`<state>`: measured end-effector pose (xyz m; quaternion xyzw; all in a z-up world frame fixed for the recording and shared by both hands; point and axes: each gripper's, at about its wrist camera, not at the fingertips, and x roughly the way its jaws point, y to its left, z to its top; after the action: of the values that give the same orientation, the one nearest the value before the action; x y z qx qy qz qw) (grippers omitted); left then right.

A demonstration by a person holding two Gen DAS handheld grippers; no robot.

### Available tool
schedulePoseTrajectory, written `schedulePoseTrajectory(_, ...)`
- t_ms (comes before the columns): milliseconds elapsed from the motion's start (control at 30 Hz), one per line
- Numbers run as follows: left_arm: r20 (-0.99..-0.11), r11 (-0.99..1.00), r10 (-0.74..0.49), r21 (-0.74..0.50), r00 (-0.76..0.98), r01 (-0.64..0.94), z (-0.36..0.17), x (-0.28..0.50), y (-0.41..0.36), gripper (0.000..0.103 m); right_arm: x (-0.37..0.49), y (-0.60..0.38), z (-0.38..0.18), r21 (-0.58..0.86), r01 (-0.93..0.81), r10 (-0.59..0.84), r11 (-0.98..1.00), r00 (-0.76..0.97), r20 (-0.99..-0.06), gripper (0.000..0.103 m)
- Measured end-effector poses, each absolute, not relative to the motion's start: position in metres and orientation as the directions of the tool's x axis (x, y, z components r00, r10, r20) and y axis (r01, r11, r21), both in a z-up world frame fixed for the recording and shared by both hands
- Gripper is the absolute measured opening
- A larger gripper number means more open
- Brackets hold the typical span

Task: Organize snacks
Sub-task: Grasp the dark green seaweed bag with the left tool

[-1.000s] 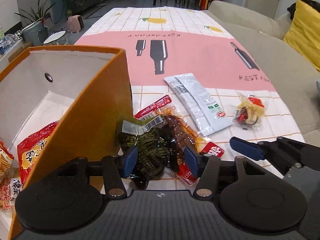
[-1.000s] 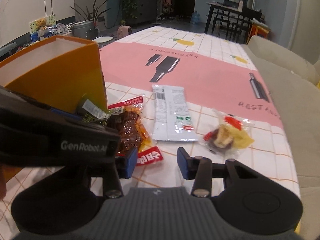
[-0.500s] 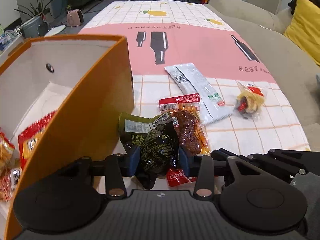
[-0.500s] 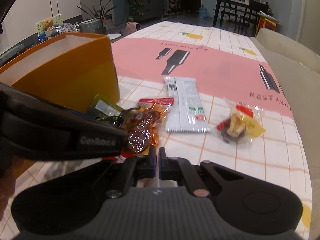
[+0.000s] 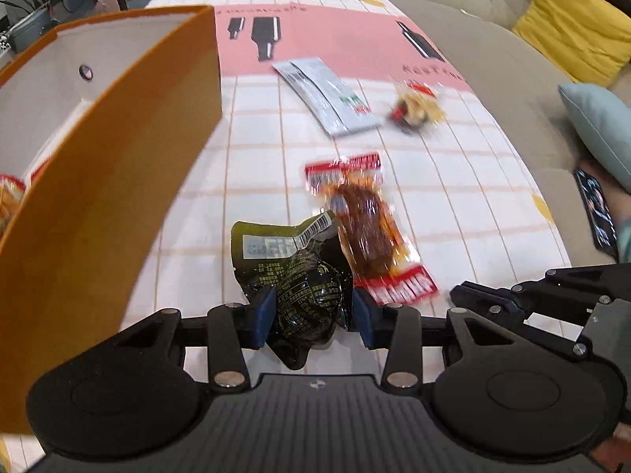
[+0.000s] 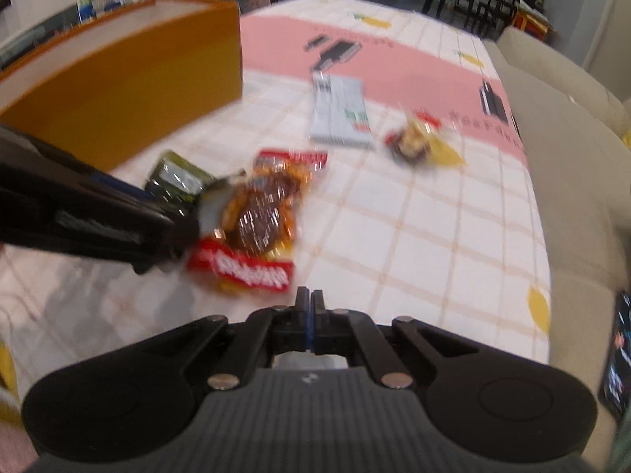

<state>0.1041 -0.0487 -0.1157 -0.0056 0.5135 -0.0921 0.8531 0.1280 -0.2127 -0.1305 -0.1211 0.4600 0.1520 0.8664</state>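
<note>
Left gripper (image 5: 313,313): jaws have closed in over the past second and are now clamped on the dark green snack packet (image 5: 294,272), blue pads pressing its crumpled lower half from both sides. The packet's upper end with the barcode label sticks out ahead of the pads.

Right gripper (image 6: 309,305): jaws fully clenched, pads together, nothing between them. It sits just short of the red-ended end of the meat snack packet (image 6: 256,228), which lies flat on the counter (image 6: 414,236) beside the green packet.

Orange box (image 5: 118,181) stands to the left, open top, white inside; red-and-orange snack bags (image 5: 12,197) show at its bottom.

Further off on the checked cloth: white-grey sachet (image 5: 329,96) and a clear-wrapped mixed snack (image 5: 414,108), near each other, well apart from the grippers
</note>
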Motion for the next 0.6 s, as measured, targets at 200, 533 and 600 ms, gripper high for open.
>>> schedulePoseTrajectory(200,-0.878,0.979,-0.185,-0.124,0.441,0.164,-0.115,0.081,-0.045,0.049,0.097,-0.224,-0.131,-0.117,-0.373,0.092,0.921,0.497,-0.863,0.0)
schedulePoseTrajectory(533,-0.813,0.988,-0.152,-0.111,0.561,0.108,-0.099,0.075,-0.031,0.077,0.109,-0.228,-0.117,-0.094,-0.288,0.114,0.953,0.63,-0.768,0.035)
schedulePoseTrajectory(600,-0.828,0.989,-0.146,-0.115,0.541,0.092,-0.102,0.077,-0.028,0.079,0.115,-0.224,-0.115,-0.072,-0.284,0.136,0.956,0.649,-0.749,0.038)
